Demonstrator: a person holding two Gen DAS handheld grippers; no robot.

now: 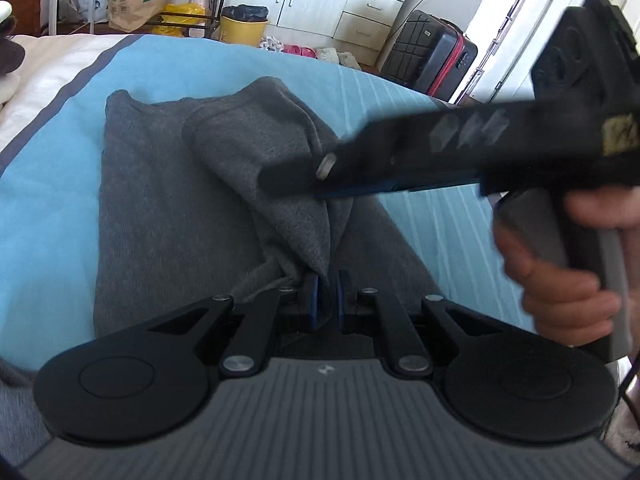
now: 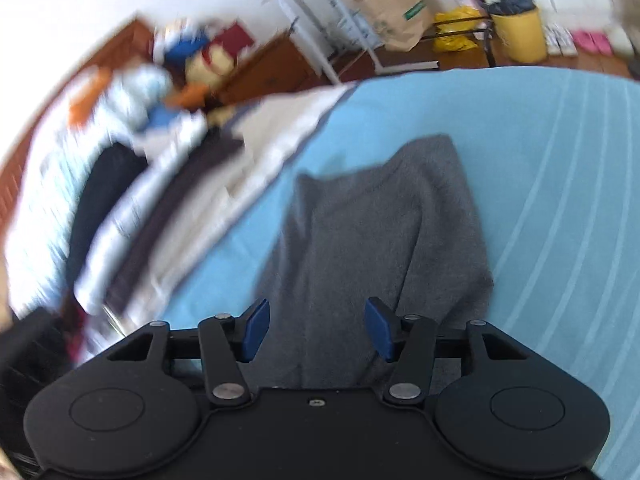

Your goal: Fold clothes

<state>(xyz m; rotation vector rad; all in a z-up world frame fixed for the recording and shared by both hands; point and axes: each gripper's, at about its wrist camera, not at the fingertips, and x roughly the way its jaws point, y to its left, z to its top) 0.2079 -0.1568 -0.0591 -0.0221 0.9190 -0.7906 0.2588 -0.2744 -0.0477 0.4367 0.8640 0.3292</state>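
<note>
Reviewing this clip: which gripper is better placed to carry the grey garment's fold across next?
Left. The left gripper is already shut on a raised fold of the grey garment, so it can likely carry it over. The right gripper is open above the fabric, holding nothing.

Both views are lit by bright, soft daylight. Motion blur is seen across the right gripper [image 1: 420, 160] and over the right-wrist view's left side. Straight edges are bowed by fisheye distortion.
</note>
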